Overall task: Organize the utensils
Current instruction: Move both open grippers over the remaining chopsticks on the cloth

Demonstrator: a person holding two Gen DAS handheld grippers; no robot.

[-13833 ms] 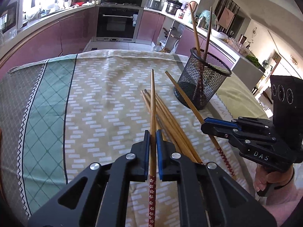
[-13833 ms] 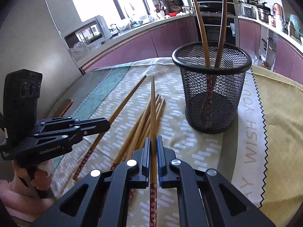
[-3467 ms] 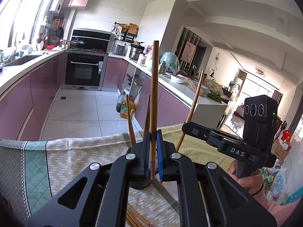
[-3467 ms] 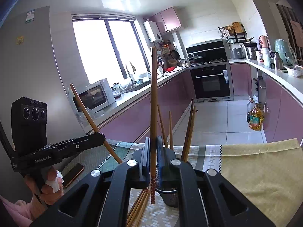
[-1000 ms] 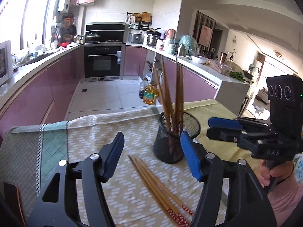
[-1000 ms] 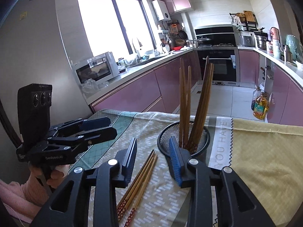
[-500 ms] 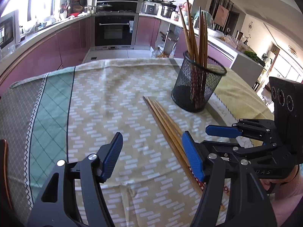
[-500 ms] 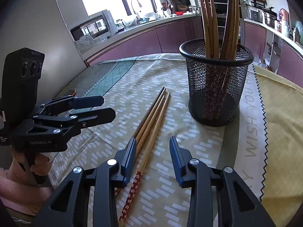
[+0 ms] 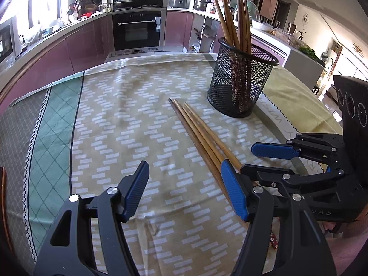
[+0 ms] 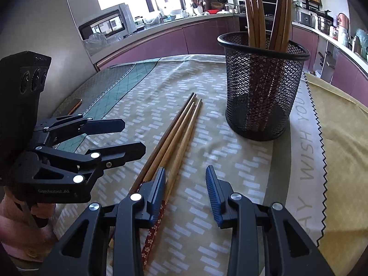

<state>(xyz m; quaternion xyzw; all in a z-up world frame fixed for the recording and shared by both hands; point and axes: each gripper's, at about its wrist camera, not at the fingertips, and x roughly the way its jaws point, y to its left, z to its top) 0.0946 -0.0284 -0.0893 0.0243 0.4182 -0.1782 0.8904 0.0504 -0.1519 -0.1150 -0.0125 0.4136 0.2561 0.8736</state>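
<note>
We are holding both grippers low over a round table draped in a patterned tablecloth [image 9: 138, 119], each one tilted down toward the cloth. The left gripper [image 9: 184, 189] is standing with its blue-padded jaws wide apart and nothing between them; only bare cloth is showing in the gap. Its right-hand pad is sitting just over the near ends of the loose chopsticks [image 9: 197, 133], without closing on them. The right gripper [image 10: 186, 188] is also standing apart, though less widely, and it too is gripping nothing. Its left-hand pad is lying over the bundle's decorated red handle ends.

The loose chopsticks are lying flat on the cloth in a tight bundle, side by side and touching, their thin tips pointing toward the far side of the table. We are counting three or four; the exact number is hard to tell. They are resting just beside a black mesh holder [image 10: 262, 87], which is standing upright on the cloth near the printed border with its lettering. Several more chopsticks [image 10: 264, 16] are already standing in that holder, handle ends down and tips fanning upward in two leaning clusters.

From the left wrist view, the right gripper is appearing at the right edge, held by a hand [image 9: 331, 224] in a pink sleeve. From the right wrist view, the left gripper is appearing at the left edge. A phone [image 10: 74, 105] is lying at the table's far left edge.
</note>
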